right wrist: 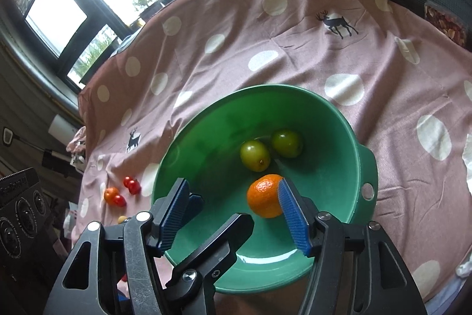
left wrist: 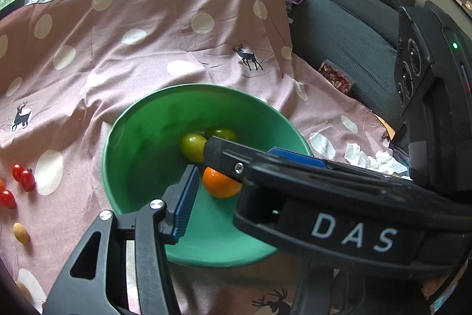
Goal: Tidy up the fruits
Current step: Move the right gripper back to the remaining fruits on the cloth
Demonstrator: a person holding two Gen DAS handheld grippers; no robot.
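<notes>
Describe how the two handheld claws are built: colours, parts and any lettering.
Both claws, left and right, are matte black plastic frames with triangular cut-outs, silver pivot bolts and ribbed blue finger pads. The right claw's body carries white letters "DAS", round black sockets and a small green light. No sleeves or cables show.

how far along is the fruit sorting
Done: two green fruits and a mandarin lie in the green bowl. In hand: nothing; the right gripper is open over the bowl beside the mandarin. Left: cherry tomatoes, a small orange fruit and a yellowish fruit on the cloth.
</notes>
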